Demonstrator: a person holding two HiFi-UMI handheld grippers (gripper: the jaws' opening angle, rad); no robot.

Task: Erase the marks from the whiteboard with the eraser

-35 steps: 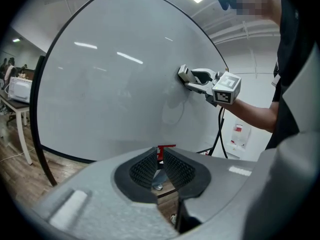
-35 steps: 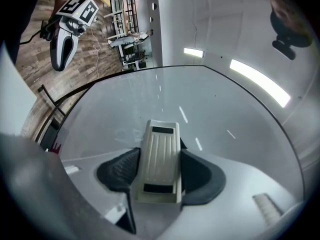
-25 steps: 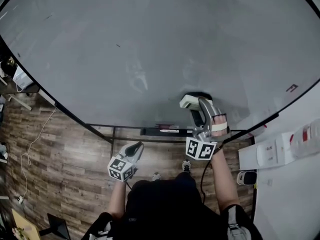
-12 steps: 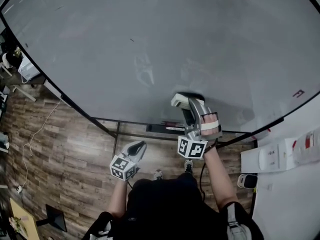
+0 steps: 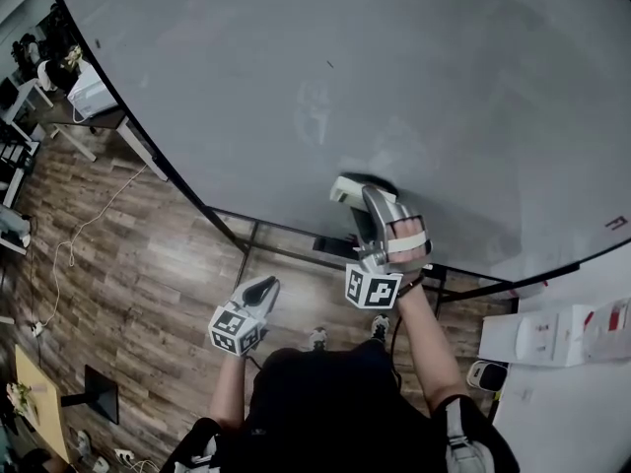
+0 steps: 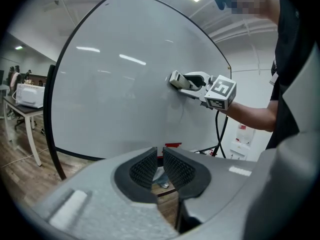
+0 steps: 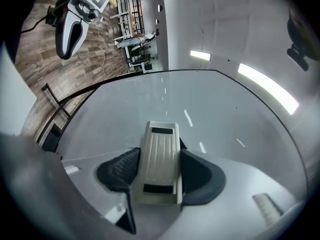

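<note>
Leftward since a second ago, my right tongs [image 7: 159,170] stay clamped on the eraser [image 7: 161,146], which is pressed against the whiteboard [image 5: 463,77]. My left tongs [image 6: 160,165] hang below, jaws together and empty. Wiping seems under way; next I'd sweep up toward the faint smear [image 5: 315,111].

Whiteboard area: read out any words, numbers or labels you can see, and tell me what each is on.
No text can be read anywhere.
On the whiteboard: a small red mark near its right edge, too small to read.
On the eraser: no print.
On the marker cube: black-and-white squares, no letters.
On the wall box: a red patch, blurred.
</note>
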